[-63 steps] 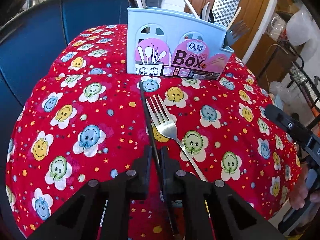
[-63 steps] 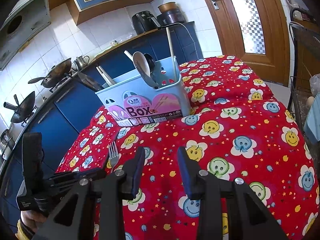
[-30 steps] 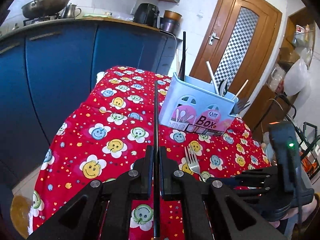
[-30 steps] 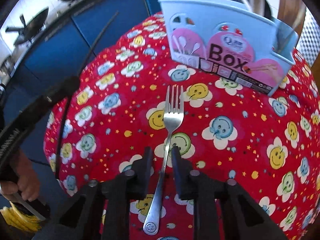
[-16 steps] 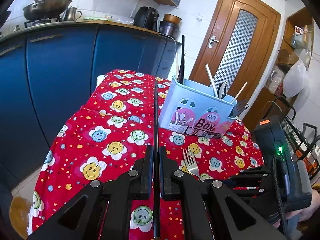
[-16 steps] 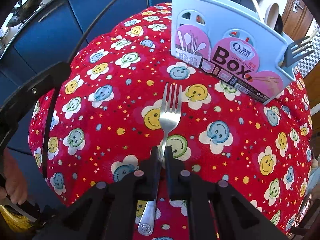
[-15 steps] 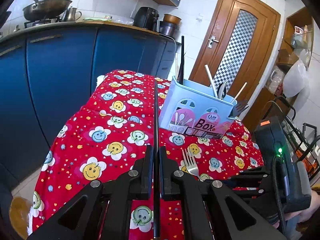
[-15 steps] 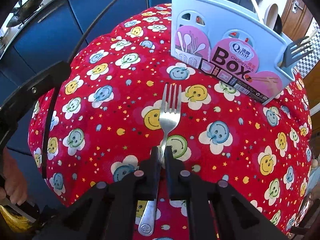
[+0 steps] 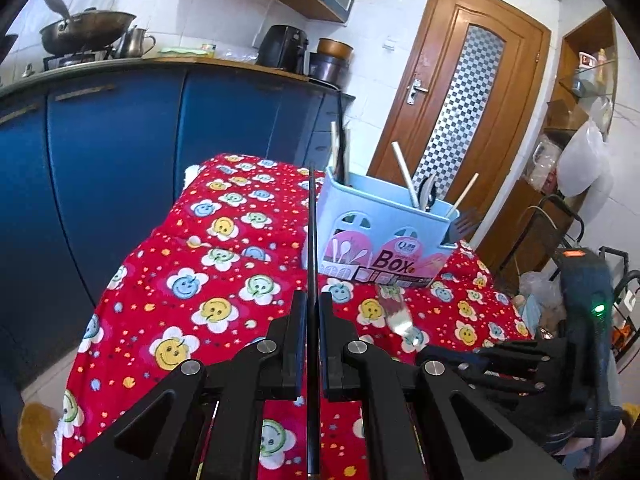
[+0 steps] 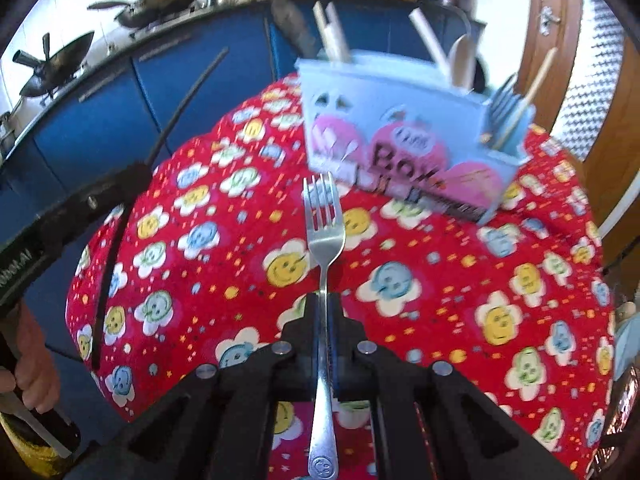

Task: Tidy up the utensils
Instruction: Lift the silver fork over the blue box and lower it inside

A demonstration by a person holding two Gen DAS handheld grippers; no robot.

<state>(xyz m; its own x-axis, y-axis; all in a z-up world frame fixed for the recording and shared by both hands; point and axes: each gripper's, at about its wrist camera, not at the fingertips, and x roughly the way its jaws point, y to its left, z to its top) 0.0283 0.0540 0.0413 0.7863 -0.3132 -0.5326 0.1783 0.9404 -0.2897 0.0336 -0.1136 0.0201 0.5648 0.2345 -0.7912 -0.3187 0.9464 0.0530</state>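
Note:
My left gripper is shut on a black chopstick and holds it above the red table, pointing toward the light blue utensil box. My right gripper is shut on the handle of a silver fork and holds it lifted off the cloth, tines toward the box. The fork and right gripper show low at the right of the left wrist view. The chopstick and left gripper show at the left of the right wrist view. The box holds several utensils.
The table wears a red smiley-flower cloth. Blue kitchen cabinets stand behind it, with woks on the counter. A wooden door is at the right. A wire rack stands right of the table.
My right gripper has lifted the fork off the cloth and tipped upward toward the box. My left gripper has held the chopstick nearly still, slightly raised.

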